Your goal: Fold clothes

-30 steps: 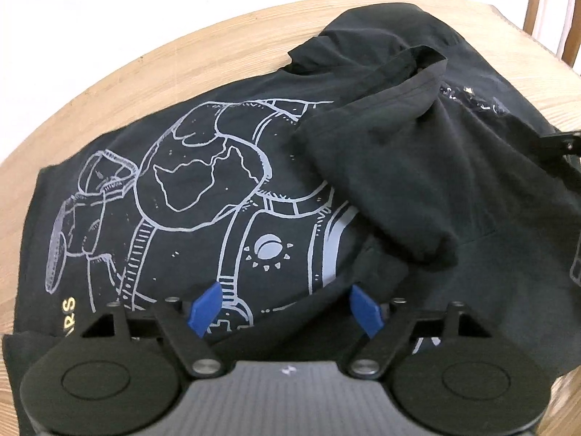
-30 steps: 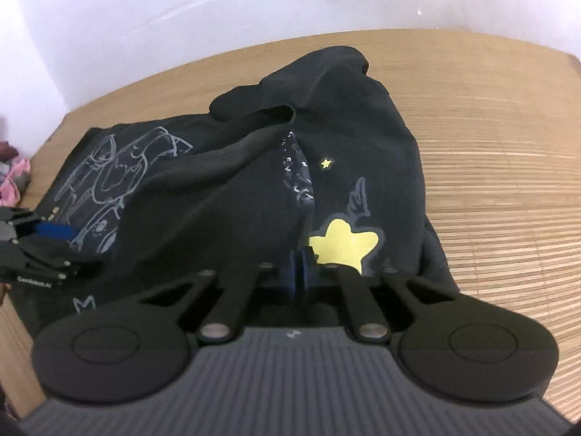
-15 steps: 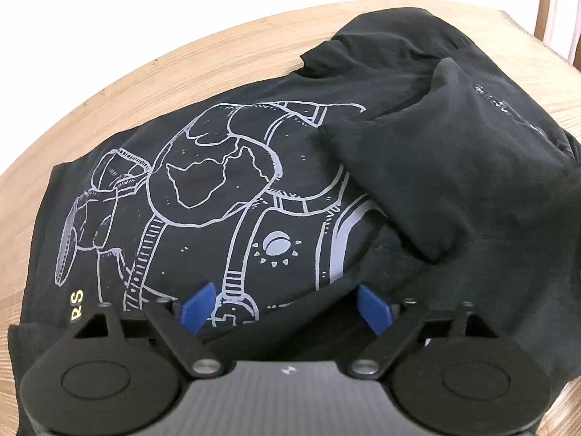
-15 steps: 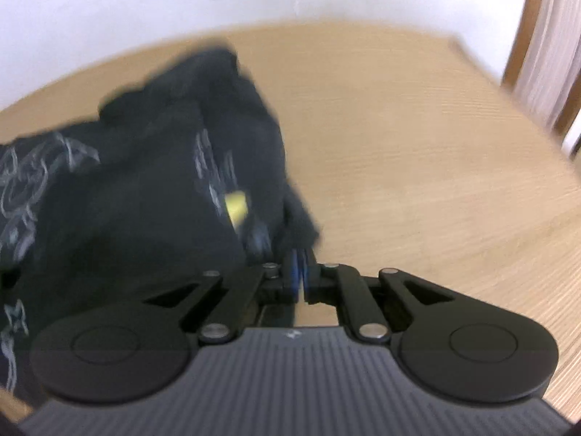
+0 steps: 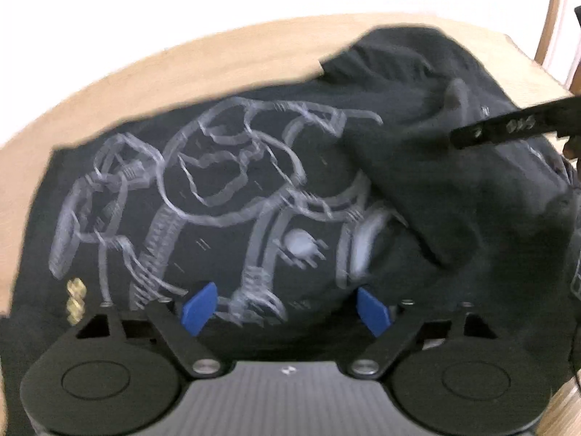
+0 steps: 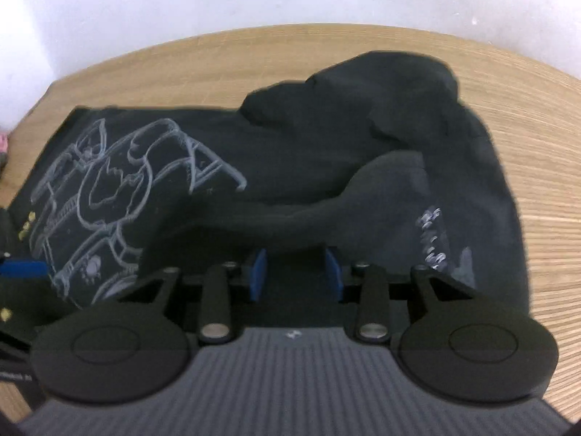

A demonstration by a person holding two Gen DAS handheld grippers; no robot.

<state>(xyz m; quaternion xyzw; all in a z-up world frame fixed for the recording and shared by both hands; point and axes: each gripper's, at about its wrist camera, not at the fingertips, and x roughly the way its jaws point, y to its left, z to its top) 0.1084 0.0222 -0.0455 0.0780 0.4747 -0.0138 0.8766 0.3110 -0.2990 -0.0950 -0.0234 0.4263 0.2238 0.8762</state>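
Observation:
A black T-shirt [image 5: 232, 189] with a white astronaut print lies spread on the wooden table [image 5: 145, 83]. Its right part is folded over as a dark flap [image 5: 435, 189]. My left gripper [image 5: 287, 309] hovers low over the shirt's near hem, jaws wide open, nothing between the blue pads. My right gripper [image 6: 295, 272] is over the folded part of the shirt [image 6: 290, 167]; its jaws are opening and the pads stand apart from the cloth, which lies below them. One right finger [image 5: 508, 127] reaches into the left wrist view. The picture is blurred.
Bare wooden table [image 6: 526, 109] stretches right of the shirt and behind it up to a white wall. Wooden chair posts [image 5: 548, 18] stand at the far right. Something pink [image 6: 3, 143] lies at the left edge of the table.
My right gripper, shut on a fold of the shirt, swung sideways and back, then opened and let the cloth go. The left gripper drifted slightly; a right finger now shows in its view.

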